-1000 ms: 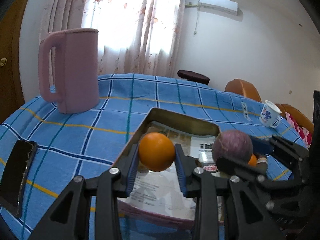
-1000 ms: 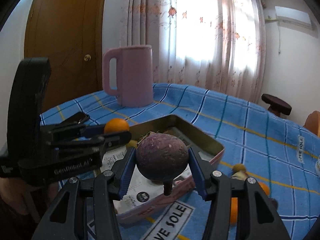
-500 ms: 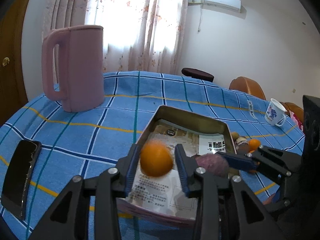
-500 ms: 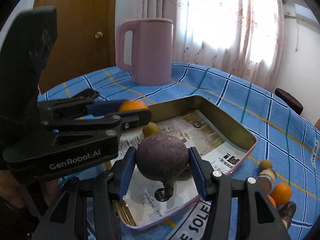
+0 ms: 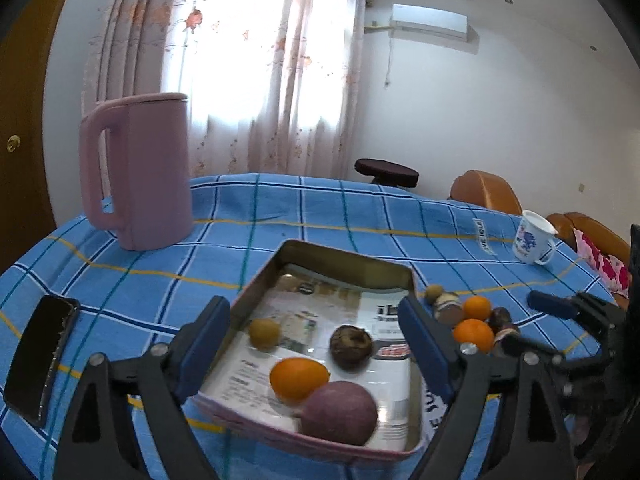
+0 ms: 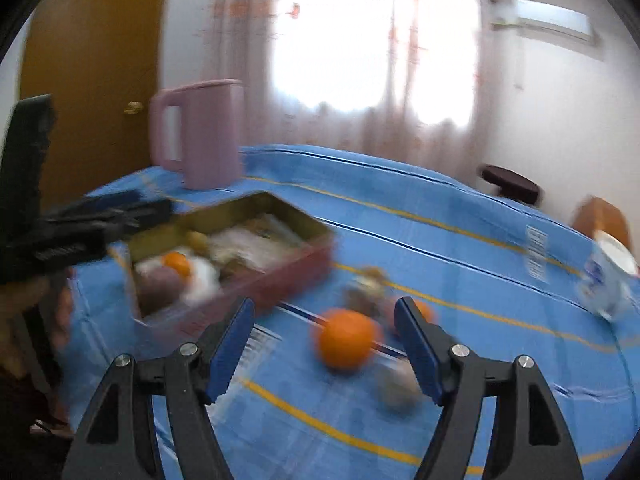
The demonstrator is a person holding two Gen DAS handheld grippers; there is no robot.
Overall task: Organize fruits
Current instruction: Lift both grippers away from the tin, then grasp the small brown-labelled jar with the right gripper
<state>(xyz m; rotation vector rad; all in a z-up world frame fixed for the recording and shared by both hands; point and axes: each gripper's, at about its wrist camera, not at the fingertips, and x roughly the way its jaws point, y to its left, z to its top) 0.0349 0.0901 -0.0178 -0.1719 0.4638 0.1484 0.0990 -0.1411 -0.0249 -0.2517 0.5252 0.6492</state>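
A metal tray [image 5: 348,258] lined with paper holds an orange [image 5: 298,378], a purple round fruit [image 5: 340,412], a dark brown fruit [image 5: 351,346] and a small yellow fruit [image 5: 264,333]. My left gripper [image 5: 316,340] is open and empty above the tray's near half. My right gripper [image 6: 324,344] is open and empty, right of the tray [image 6: 296,272], over a loose orange [image 6: 346,344] on the blue cloth. Several more small fruits [image 5: 464,316] lie in a heap right of the tray. The right wrist view is blurred.
A pink jug [image 5: 140,172] stands at the back left. A black phone [image 5: 38,360] lies near the left edge. A white mug [image 5: 534,238] stands at the far right. A chair [image 5: 484,192] and a stool [image 5: 386,170] stand behind the table.
Both grippers opened. The orange and the purple fruit left the jaws and now lie in the tray. My right gripper swung right, away from the tray, to the loose fruits.
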